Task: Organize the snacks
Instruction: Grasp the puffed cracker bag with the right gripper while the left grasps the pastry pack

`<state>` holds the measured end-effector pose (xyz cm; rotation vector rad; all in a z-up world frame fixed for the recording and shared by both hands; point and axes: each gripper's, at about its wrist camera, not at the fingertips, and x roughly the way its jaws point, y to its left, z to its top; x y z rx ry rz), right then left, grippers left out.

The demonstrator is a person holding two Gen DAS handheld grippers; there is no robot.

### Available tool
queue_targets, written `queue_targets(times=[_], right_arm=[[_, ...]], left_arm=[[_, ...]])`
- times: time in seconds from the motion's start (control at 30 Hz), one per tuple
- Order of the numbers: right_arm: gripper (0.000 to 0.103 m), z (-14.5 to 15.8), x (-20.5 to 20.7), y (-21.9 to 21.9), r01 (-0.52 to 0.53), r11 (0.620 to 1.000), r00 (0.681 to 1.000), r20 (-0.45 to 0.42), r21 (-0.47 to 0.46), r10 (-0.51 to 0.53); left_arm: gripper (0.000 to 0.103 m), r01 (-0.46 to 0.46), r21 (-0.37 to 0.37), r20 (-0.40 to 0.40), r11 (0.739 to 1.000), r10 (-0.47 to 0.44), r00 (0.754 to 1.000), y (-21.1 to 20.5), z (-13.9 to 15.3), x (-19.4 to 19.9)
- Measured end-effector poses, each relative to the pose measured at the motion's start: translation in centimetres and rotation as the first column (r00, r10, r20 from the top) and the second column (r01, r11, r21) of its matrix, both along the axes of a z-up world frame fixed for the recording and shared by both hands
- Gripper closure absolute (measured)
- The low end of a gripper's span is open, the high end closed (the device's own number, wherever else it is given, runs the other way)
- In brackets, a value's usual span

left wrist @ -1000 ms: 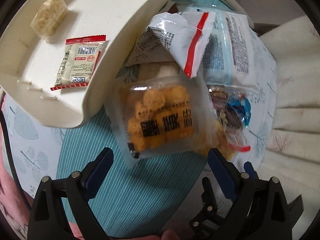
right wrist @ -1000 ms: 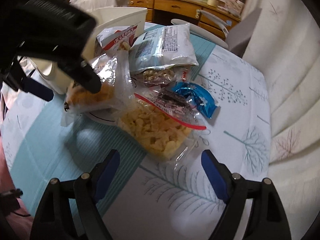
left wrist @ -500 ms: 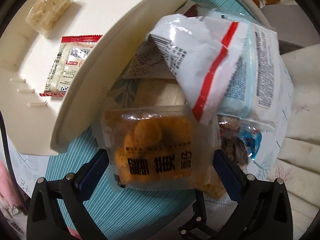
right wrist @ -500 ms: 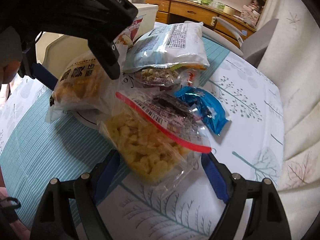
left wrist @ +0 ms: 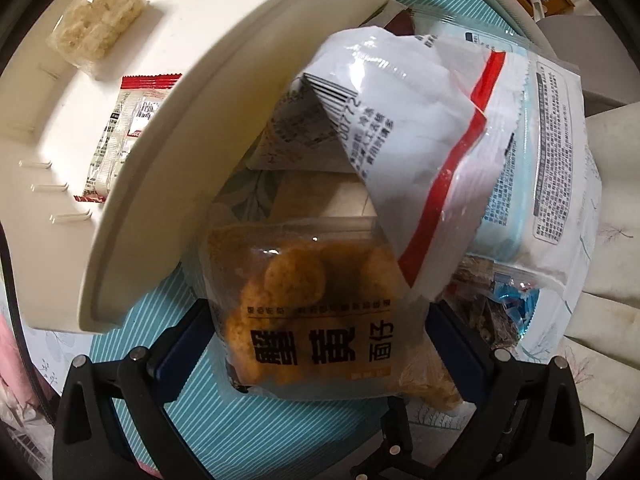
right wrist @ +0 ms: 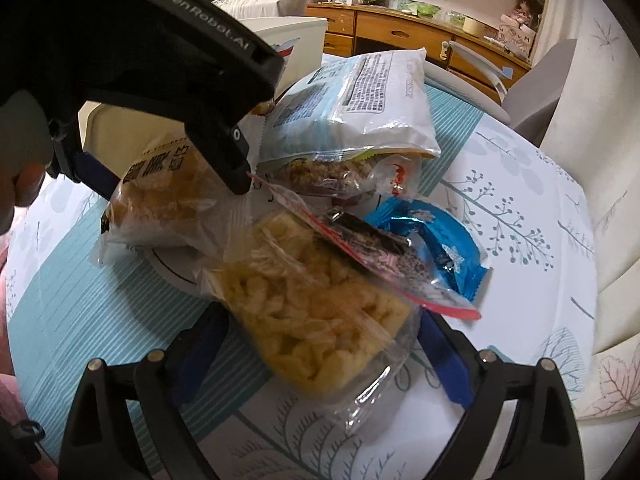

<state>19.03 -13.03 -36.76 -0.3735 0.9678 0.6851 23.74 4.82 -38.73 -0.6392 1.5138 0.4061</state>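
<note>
Over snack bags [left wrist: 320, 320], both grippers down

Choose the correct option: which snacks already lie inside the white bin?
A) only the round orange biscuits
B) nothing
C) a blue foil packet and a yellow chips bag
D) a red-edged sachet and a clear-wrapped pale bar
D: in the left wrist view, the red-edged sachet and the clear-wrapped pale bar lie on the floor of the white bin.
</note>
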Motion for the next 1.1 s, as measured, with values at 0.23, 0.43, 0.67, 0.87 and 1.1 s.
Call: queue_targets(times=[0.23,0.43,0.67,0.87,1.1], right_arm=[[0.018,0.0,0.0,0.0,0.02,1.0,1.0,-0.024,0.006,-0.02],[0.023,0.2,-0.4,-0.1,0.07,0.998,0.996,-0.064,0.0,-0.07],[0.024,0.4,-1.8,-0.8,0.101,0.995,0.987,-0.127,0.003,-0.1],[0.025,0.6,-3.6,-1.6,0.147,0.989,0.967,-0.216,0.027,-0.138],[0.025,0.7,-5.9,-2.6,0.191,0.981,0.937,-0.304,0.036,-0.171]], left_arm=[[0.0,-0.008,0.027,0.008,1.0,0.008,1.0,-0.9,-0.3,0.0],[0.007,-0.001,0.027,0.018,1.0,0.0,1.0,-1.3,0.3,-0.8],[0.019,-0.002,0.001,0.053,1.0,0.002,0.999,-0.7,0.7,-2.0],[0.024,0.0,-0.022,0.05,1.0,0.001,0.999,-0.2,0.8,-3.2],[0.026,0.021,-0.054,0.005,0.998,-0.021,1.0,-0.2,0.6,-5.6]])
